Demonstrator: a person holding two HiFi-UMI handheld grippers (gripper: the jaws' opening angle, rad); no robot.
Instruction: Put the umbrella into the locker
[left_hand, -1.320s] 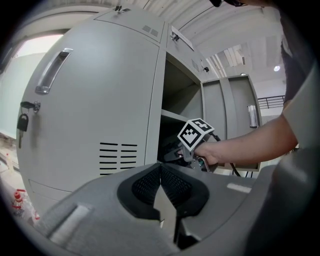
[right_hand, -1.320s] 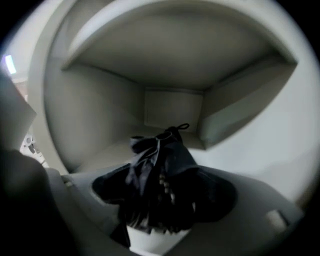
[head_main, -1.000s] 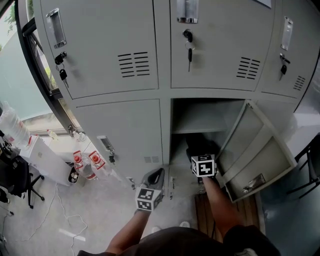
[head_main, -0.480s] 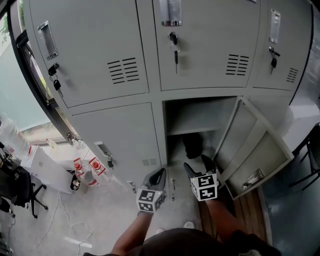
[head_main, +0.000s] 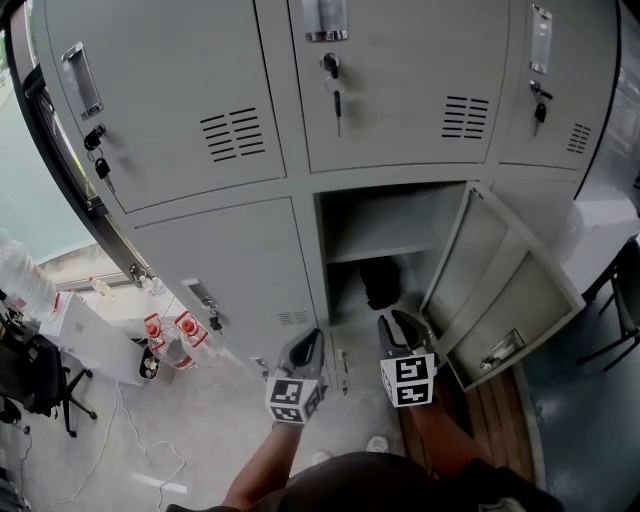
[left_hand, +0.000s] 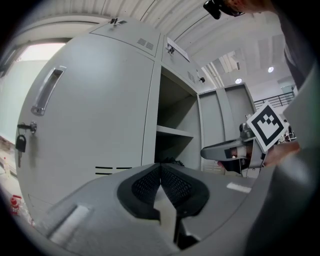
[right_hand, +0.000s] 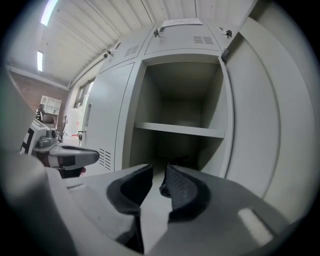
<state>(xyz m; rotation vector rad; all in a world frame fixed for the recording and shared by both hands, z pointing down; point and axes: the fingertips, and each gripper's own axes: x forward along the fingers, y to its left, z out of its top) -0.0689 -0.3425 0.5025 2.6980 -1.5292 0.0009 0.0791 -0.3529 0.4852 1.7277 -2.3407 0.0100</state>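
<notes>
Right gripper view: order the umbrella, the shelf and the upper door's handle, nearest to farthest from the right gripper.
1. umbrella, lowest, straight ahead.
2. shelf, above it inside.
3. handle, topmost, on the upper door.

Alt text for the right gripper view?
An open locker with one shelf fills the view, a dark umbrella lying under the shelf. In front, the right tongs have just been closing: jaws narrowly apart, nothing between them.

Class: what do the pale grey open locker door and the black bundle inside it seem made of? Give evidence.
Pale grey open locker door: likely painted sheet metal, matte; folded rims. Black umbrella: probably dull fabric; soft crumpled outline, too dark to confirm.
</notes>
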